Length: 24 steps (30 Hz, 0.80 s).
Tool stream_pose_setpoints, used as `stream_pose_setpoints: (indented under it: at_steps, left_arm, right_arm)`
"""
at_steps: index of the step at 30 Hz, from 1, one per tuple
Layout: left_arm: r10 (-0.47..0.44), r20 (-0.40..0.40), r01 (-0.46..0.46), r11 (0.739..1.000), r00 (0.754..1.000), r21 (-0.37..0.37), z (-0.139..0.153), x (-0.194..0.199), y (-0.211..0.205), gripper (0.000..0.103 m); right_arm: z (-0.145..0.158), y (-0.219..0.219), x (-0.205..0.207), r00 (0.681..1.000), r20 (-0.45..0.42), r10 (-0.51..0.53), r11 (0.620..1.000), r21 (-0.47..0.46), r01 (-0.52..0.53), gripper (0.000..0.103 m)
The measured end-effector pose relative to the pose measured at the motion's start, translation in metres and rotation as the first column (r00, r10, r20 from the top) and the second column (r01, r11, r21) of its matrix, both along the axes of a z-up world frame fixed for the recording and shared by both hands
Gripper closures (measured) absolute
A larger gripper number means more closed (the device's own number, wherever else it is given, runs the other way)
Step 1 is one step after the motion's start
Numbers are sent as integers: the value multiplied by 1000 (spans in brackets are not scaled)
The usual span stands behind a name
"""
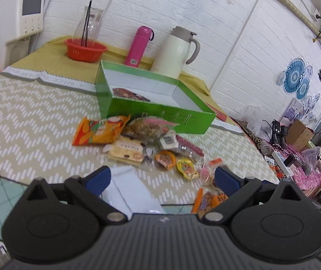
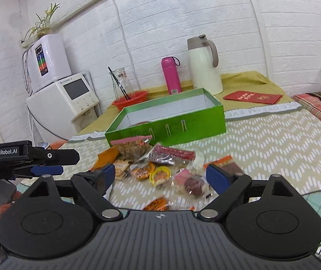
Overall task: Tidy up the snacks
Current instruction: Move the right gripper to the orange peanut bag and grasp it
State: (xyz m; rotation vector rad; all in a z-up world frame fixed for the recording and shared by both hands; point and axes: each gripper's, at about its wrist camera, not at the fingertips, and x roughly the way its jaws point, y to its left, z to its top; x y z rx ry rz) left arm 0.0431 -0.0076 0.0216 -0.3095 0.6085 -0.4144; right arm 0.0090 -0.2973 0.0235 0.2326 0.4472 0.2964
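A green box (image 1: 158, 114) (image 2: 167, 128) stands open on the table, with one dark snack packet (image 1: 129, 94) inside at its left end. In front of it lies a pile of several snacks: an orange bag (image 1: 99, 130), a clear bag of brown pieces (image 1: 149, 128) (image 2: 133, 148), a cream biscuit pack (image 1: 126, 151), a red-striped packet (image 2: 171, 154), small round jelly cups (image 1: 185, 167) (image 2: 159, 175). My left gripper (image 1: 162, 177) hovers open above the near edge of the pile. My right gripper (image 2: 160, 175) is open too, over the jelly cups and a pink wrapped sweet (image 2: 189, 183).
Behind the box stand a pink bottle (image 1: 138, 46), a cream thermos jug (image 1: 176, 51), a red basket (image 1: 85, 49) with a glass carafe, and a red envelope (image 2: 252, 96). A white appliance (image 2: 63, 103) sits left of the table. The left gripper's body (image 2: 25, 157) shows at the right view's left edge.
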Motion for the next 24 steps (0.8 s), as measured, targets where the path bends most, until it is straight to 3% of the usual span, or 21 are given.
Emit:
stream_pose_setpoints:
  at_steps: [4,9,13,24]
  left_arm:
    - [-8,-31,8,1000,999,-14,-19,-13,10,6]
    - [-5,-48,4,1000,999,-15,-25,-17,18,6]
    - [-11,-45,10,1000,999,-21,-23,-17,20,6]
    - [-81,-47,80,997,996,-21,-17,-4,3,6]
  right_arm:
    - [-13,8,-2,999,-27,34,999,-42,-35,0]
    - [-10,20,10,996,37,80,993,-84,-77,0]
    - [-19,26,22,995,-13,100,986,-131,-101,0]
    - [-31,33,-28,992,-65,105,978,-173,-115,0]
